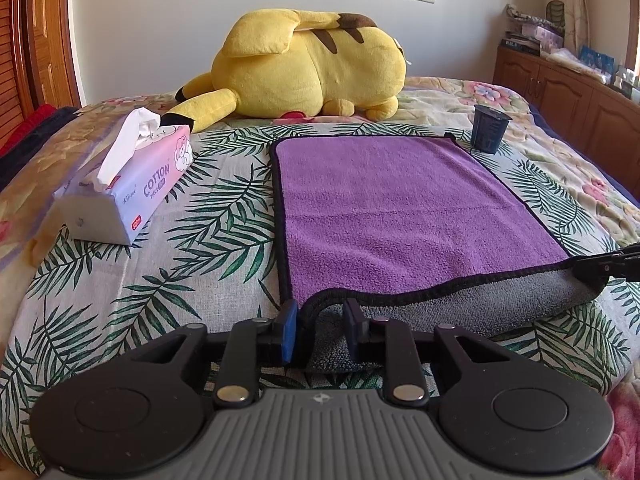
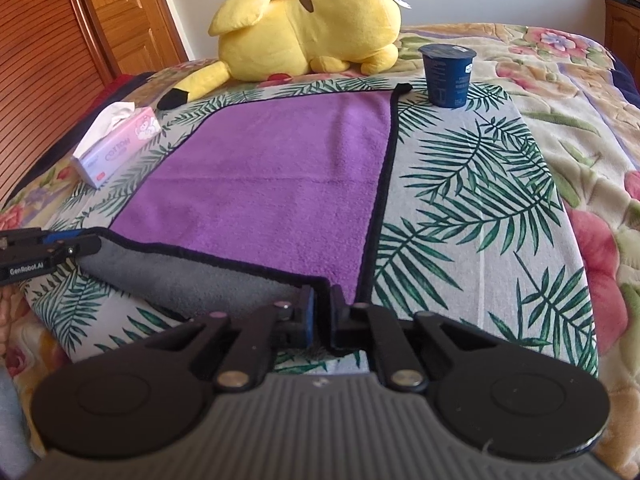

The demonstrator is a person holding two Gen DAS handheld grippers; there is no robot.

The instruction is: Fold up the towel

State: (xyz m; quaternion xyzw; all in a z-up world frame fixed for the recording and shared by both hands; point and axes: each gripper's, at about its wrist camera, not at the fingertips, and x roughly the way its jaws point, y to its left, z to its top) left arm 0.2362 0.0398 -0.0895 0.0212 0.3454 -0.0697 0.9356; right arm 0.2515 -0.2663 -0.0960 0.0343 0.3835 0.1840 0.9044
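A purple towel (image 1: 384, 208) with a black hem and grey underside lies flat on the leaf-print bedcover; it also shows in the right wrist view (image 2: 272, 184). Its near edge is lifted and shows the grey side (image 1: 480, 304). My left gripper (image 1: 320, 320) is shut on the towel's near left corner. My right gripper (image 2: 322, 308) is shut on the near right corner. Each gripper appears at the edge of the other's view, the right one (image 1: 608, 266) and the left one (image 2: 44, 252).
A tissue pack (image 1: 124, 196) lies left of the towel. A dark blue cup (image 1: 489, 128) stands at the towel's far right corner. A yellow plush toy (image 1: 304, 68) lies beyond. A wooden cabinet (image 1: 568, 96) is at the right.
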